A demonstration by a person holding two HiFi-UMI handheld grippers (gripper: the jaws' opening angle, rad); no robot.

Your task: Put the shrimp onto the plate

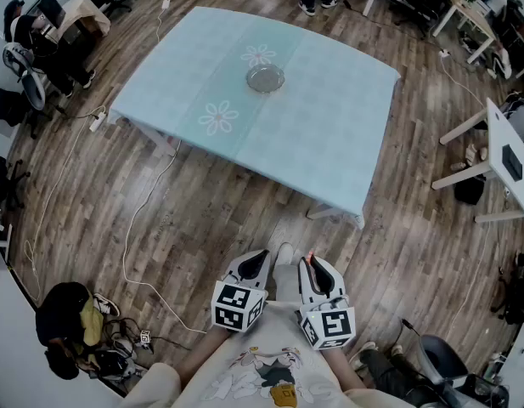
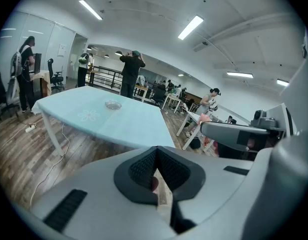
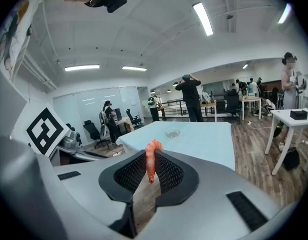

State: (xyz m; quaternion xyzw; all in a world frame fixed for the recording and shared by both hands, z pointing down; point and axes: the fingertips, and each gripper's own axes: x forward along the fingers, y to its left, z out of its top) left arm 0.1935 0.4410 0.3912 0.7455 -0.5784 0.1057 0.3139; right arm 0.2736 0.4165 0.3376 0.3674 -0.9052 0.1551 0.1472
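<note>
Down in the head view, I hold both tools low and close to my body over the wooden floor. My left hand-held gripper (image 1: 256,260) sits just beside my right hand-held gripper (image 1: 313,264), with a small orange shrimp (image 1: 310,256) at the right one's tips. Well ahead of both stands the counter (image 1: 329,134) under a pale blue cloth, and the plate (image 1: 265,78) rests near its middle.

Looking along the left hand-held gripper (image 2: 156,156), its jaws are closed tip to tip. The counter (image 2: 129,121) lies ahead and to the left of it, with the plate (image 2: 113,104) on top.

Along the right hand-held gripper (image 3: 152,154), the jaws are pinched on the shrimp (image 3: 152,164), which stands upright with its curled end poking above the tips. The plate (image 3: 172,133) sits on the counter (image 3: 203,141), well beyond them.
</note>
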